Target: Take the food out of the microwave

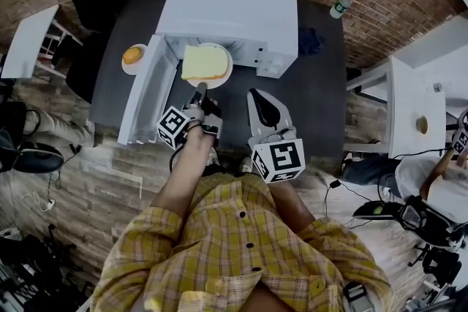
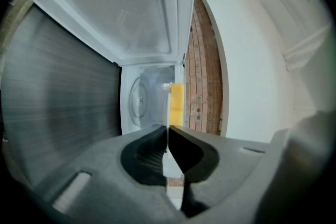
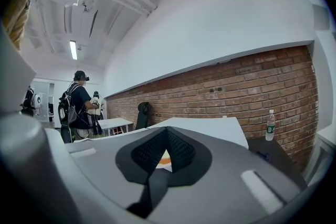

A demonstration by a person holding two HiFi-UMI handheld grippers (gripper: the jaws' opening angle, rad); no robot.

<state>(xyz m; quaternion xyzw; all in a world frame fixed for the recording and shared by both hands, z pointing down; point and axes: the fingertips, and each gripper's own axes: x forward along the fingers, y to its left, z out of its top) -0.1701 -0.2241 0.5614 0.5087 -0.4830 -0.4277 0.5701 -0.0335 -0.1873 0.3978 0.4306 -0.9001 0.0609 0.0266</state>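
The left hand-held gripper point(image 1: 200, 90) is squeezed shut on the near rim of the white plate point(image 1: 228, 58). The plate carries the yellow food point(image 1: 203, 62) at the open mouth of the microwave point(image 1: 234, 14), near the back edge of the counter point(image 1: 314, 99), so I think a slow pull that keeps the plate flat is best. The right hand-held gripper point(image 1: 254, 93) hangs just beside it, jaws together on nothing, and it is hard to see how deep the rim sits in the left jaws.

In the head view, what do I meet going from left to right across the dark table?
Small plate with orange food → open microwave door → plate with yellow food → dark blue item → water bottle.
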